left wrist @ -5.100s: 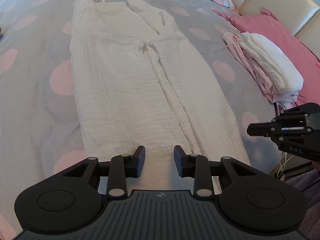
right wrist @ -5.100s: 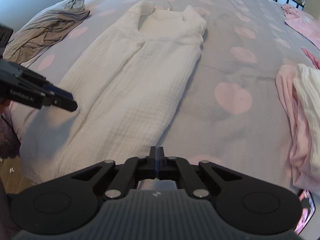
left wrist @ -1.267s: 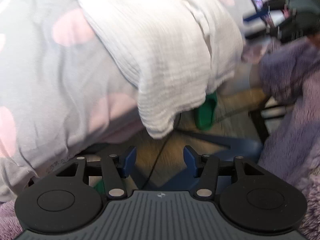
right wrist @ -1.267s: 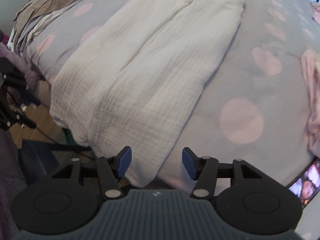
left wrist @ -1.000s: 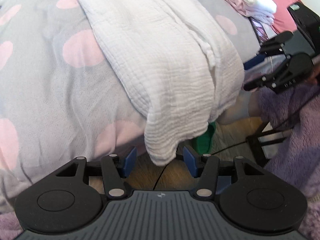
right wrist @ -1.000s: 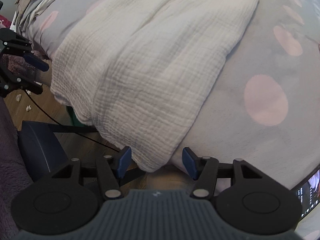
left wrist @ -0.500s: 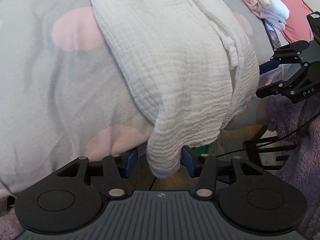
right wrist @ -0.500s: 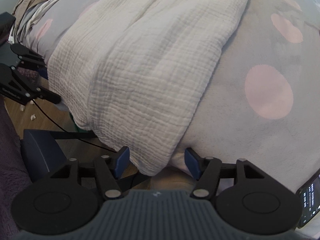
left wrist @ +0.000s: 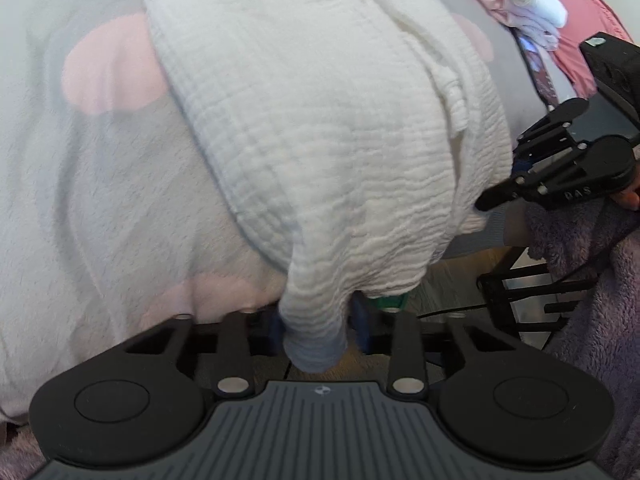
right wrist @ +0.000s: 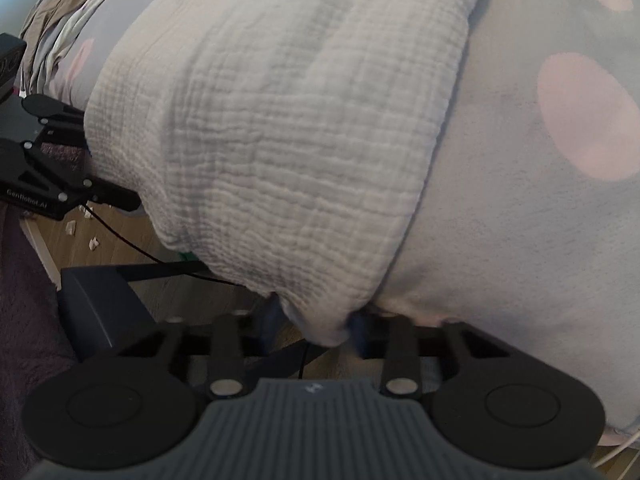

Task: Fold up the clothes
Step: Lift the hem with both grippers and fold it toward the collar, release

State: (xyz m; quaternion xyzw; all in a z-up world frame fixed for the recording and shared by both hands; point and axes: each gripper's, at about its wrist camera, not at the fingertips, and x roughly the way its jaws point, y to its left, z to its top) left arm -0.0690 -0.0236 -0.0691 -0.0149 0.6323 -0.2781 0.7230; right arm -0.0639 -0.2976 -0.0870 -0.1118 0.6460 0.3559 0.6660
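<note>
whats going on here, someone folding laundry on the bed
Yes. A person holds a claw in each hand at the bed's edge. The left claw and the right claw each have a bottom corner of the white garment between their fingers, where it hangs over the edge of the spotted blanket. No fold has been made yet.

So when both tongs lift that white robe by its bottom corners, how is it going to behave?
The white robe will probably sag between the two grips; its hem already droops limply over the bed edge. The crinkled weave looks thin and light, so it should lift easily. The textured cloth seems unlikely to slip from the left tongs or right tongs.
</note>
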